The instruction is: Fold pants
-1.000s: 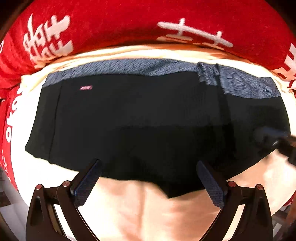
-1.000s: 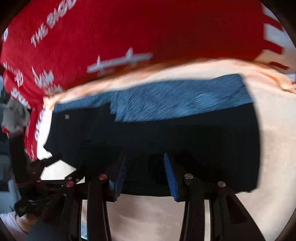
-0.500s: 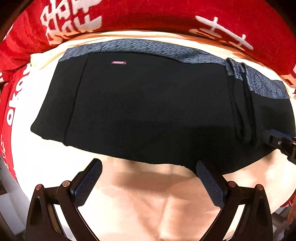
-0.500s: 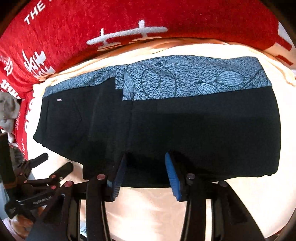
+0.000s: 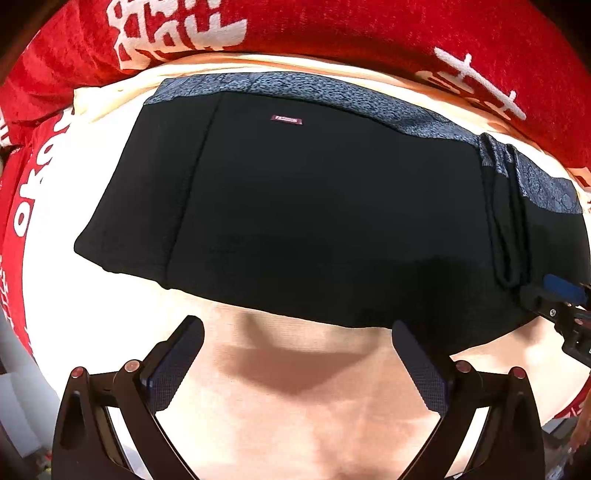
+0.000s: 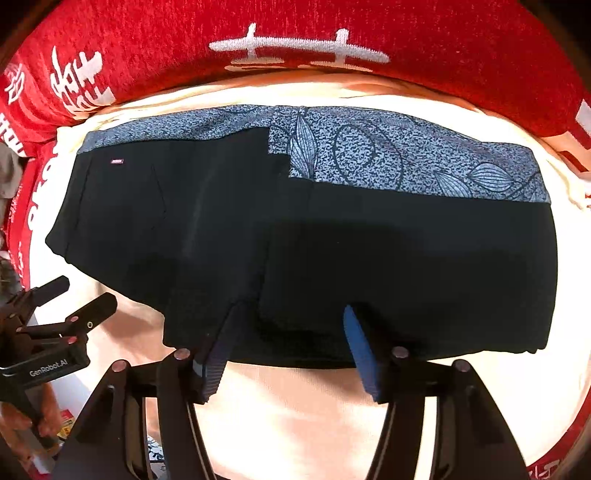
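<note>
Left wrist view is showing the pants lying flat as a compact black block on a cream cloth, with a red blanket bearing white characters running along the far side. The left gripper is hovering just short of the near edge of the pants, its jaws standing wide apart and holding nothing.

From the right wrist view, the patterned blue-grey waistband is lying along the far edge, and a darker layer is overlapping it on the left half, which suggests the legs are already doubled over the upper part. The right gripper is sitting at the near edge with its jaws moderately apart; the tips are over the dark fabric, but whether they are touching it I cannot tell, and nothing is pinched between them.

Judging from this, at least one fold is looking finished and tidy. One more fold across the length may be remaining, or only a final smoothing.
</note>
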`<action>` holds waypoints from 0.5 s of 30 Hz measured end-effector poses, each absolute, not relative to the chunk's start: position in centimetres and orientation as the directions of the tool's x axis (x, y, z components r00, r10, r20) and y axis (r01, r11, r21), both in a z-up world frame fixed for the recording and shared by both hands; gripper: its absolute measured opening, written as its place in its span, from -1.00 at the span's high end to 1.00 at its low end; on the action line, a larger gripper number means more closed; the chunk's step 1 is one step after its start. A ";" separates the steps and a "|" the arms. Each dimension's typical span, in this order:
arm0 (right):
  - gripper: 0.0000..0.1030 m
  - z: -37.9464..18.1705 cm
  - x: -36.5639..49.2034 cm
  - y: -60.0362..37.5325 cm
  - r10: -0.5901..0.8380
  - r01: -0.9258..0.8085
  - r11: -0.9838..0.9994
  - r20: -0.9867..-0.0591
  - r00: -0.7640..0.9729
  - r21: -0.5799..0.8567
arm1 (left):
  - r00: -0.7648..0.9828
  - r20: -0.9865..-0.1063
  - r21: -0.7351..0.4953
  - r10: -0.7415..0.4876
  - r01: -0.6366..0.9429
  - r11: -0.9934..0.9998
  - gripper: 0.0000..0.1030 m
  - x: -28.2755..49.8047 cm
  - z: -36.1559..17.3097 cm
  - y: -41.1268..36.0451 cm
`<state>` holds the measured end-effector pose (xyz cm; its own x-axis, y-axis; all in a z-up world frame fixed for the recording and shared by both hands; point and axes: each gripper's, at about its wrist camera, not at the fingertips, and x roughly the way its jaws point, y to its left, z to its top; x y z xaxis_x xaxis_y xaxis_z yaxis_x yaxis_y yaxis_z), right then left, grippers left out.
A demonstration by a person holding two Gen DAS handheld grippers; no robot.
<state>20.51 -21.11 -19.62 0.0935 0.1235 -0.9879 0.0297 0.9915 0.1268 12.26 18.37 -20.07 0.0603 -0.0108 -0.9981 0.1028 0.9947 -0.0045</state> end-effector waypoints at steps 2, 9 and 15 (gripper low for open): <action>-0.23 -19.6 20.6 -20.9 0.116 0.030 0.992 -0.989 0.088 0.119 | 0.057 -0.998 -0.010 -0.015 0.095 0.995 -0.98 12.2 -20.4 19.2; -0.23 -19.5 21.1 -18.9 0.130 0.031 0.991 -0.989 0.072 0.133 | 0.056 -0.998 -0.025 -0.030 0.075 0.997 -0.98 13.1 -21.7 19.8; -0.23 -19.0 20.9 -17.1 0.149 0.010 0.989 -0.986 0.078 0.150 | 0.054 -0.997 -0.055 -0.058 0.051 0.997 -0.98 13.6 -23.2 20.8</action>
<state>20.88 -17.11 -19.00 0.0784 0.1486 -0.9858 0.0101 0.9887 0.1499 13.59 20.84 -23.21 0.0542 -0.0577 -0.9969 0.0508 0.9972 -0.0550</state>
